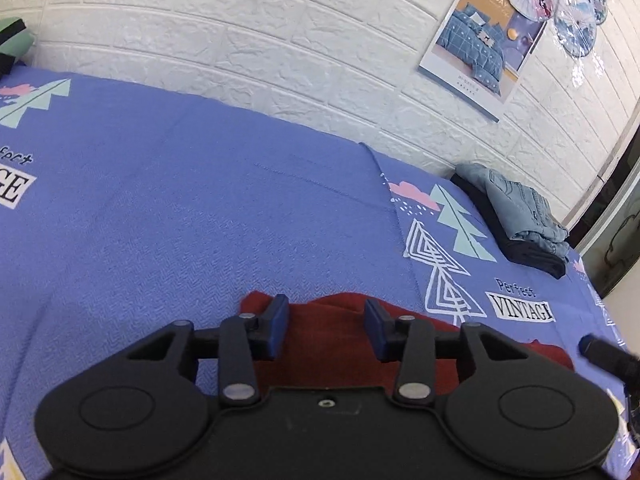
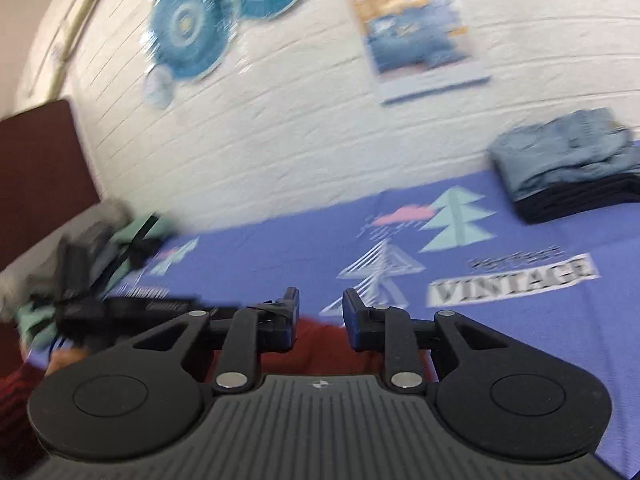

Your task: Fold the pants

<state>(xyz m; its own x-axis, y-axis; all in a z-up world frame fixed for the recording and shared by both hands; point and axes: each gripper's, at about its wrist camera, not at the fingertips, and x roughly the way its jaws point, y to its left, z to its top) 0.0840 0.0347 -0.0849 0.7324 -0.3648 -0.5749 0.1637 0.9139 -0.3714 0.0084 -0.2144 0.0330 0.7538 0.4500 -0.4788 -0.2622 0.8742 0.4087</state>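
Observation:
Red pants (image 1: pixel 332 364) lie on the blue printed bedsheet (image 1: pixel 180 208), right under both grippers. In the left wrist view my left gripper (image 1: pixel 326 328) stands open over the pants' far edge, its blue pads apart and pressing on nothing. The tip of my right gripper (image 1: pixel 600 354) pokes in at the right edge. In the blurred right wrist view my right gripper (image 2: pixel 320 320) is open too, above the red pants (image 2: pixel 320 354), with no cloth pinched. The left gripper (image 2: pixel 120 306) shows as a dark blur to its left.
A folded stack of light jeans on dark garments (image 1: pixel 516 220) (image 2: pixel 568 164) sits by the white brick wall. A poster (image 1: pixel 484 36) and paper fans hang there. Green and grey items (image 2: pixel 132 236) and a brown headboard (image 2: pixel 40 168) lie at the other end.

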